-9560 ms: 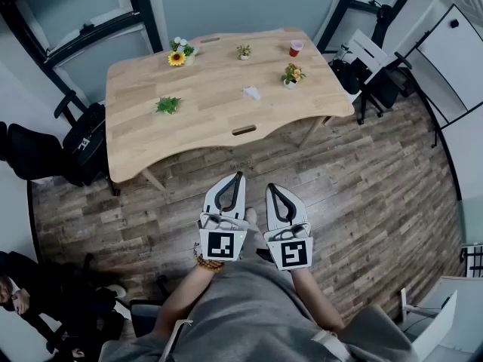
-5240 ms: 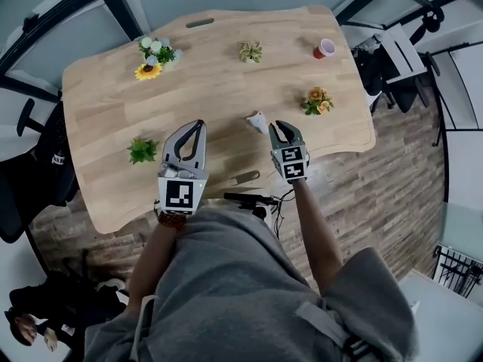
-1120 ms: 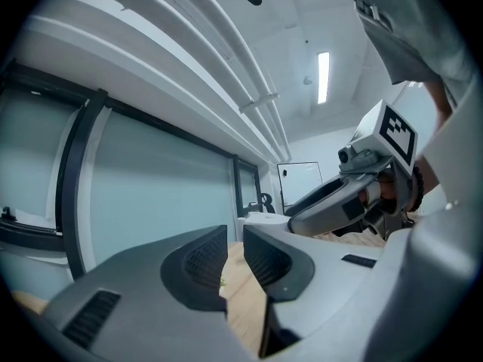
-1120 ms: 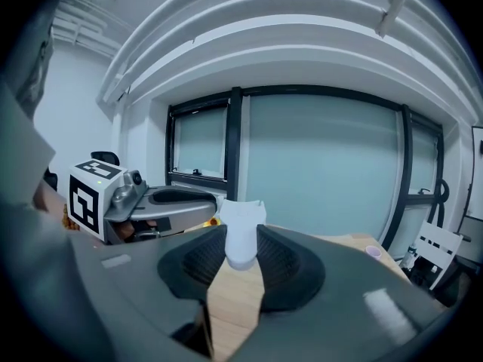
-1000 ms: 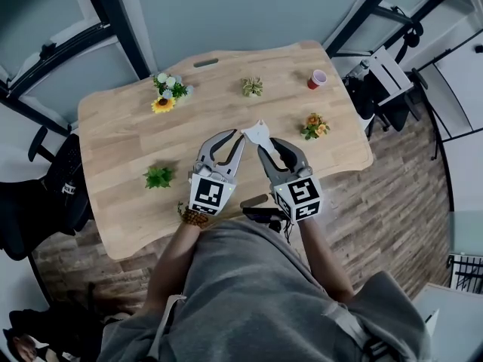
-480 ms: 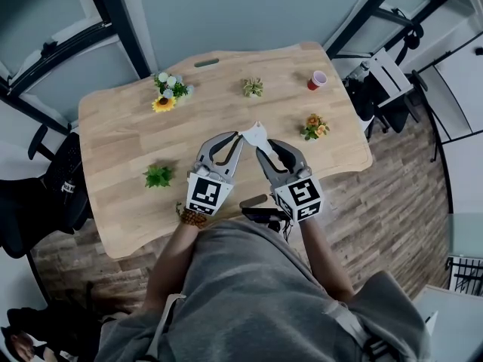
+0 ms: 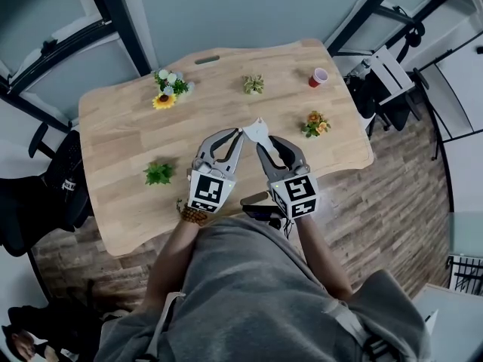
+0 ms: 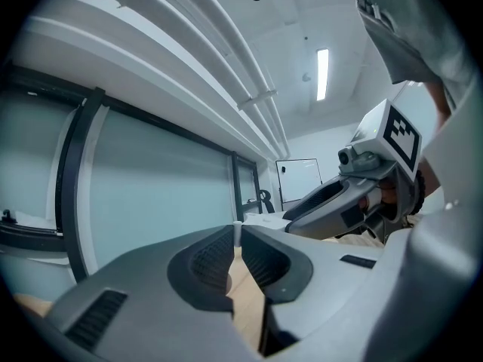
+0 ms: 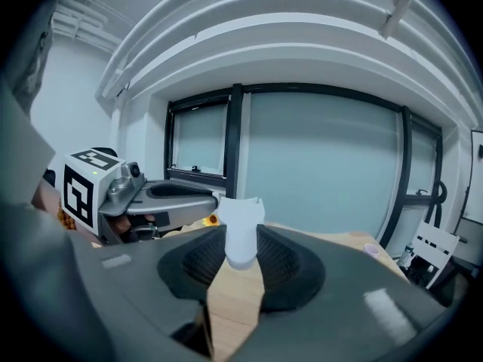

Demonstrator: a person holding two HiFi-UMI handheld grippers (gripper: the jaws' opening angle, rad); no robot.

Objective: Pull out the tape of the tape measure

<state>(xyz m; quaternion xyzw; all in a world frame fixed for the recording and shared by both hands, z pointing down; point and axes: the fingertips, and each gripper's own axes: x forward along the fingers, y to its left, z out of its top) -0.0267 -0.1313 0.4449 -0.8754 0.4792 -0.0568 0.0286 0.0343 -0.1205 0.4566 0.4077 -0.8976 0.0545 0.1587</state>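
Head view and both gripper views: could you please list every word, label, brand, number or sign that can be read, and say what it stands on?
None: no legible word, number or brand in any view.
Left marker cube and right marker cube: black-and-white square patterns only, no lettering.
White tape measure: no print visible.

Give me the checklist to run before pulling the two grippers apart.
1. Right gripper shut on the tape measure: ok.
2. Left gripper shut on the tape tab: ok, a thin white strip is pinched at its tips.
3. Tape measure held above the table: ok.
4. Tape free to slide: cannot tell.
5. Tape drawn out: not ok, the grippers sit tip to tip.
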